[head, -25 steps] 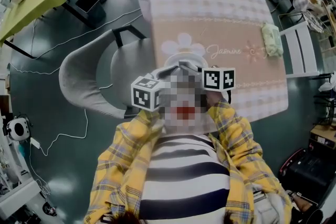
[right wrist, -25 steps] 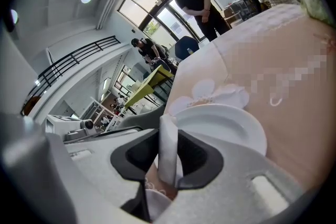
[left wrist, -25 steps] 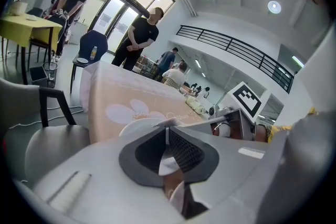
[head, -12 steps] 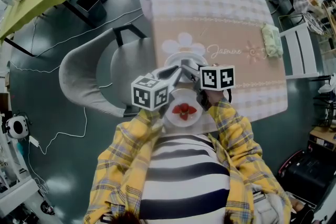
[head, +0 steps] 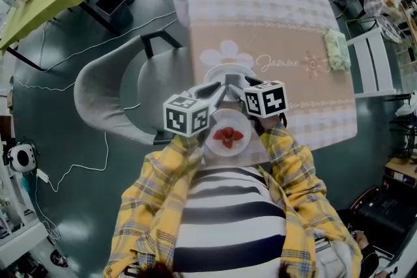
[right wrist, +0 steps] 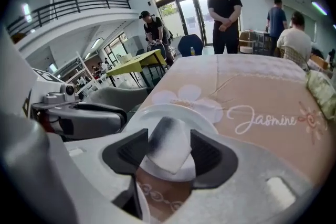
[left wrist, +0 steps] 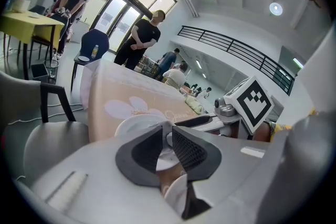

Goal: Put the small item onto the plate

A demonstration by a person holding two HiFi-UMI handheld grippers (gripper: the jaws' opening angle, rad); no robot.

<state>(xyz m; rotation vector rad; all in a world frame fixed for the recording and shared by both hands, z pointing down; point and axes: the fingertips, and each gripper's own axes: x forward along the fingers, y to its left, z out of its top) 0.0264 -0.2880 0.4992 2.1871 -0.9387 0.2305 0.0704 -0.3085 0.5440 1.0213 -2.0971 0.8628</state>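
A white plate (right wrist: 157, 111) lies on the pink tablecloth by its flower print; it also shows as the plate (head: 225, 79). A small white piece with a grey smudge (right wrist: 167, 145) rests at that plate's near rim, between the jaws of my right gripper (right wrist: 169, 152). Those jaws are opening, and the pads stand just off the piece. My left gripper (left wrist: 167, 143) points at the same plate (left wrist: 137, 124) with only a thin slit between its pads and nothing pinched. Both grippers, left (head: 217, 94) and right (head: 236, 83), meet over it.
A second white plate (head: 241, 144) holding red fruit (head: 225, 135) sits at the table's near edge, under my hands. A green bundle (head: 337, 49) lies at the table's right. A grey chair (head: 104, 94) stands to the left. People stand beyond the far end.
The right gripper's marker cube has tilted and shifted slightly left. The left gripper has hardly moved.
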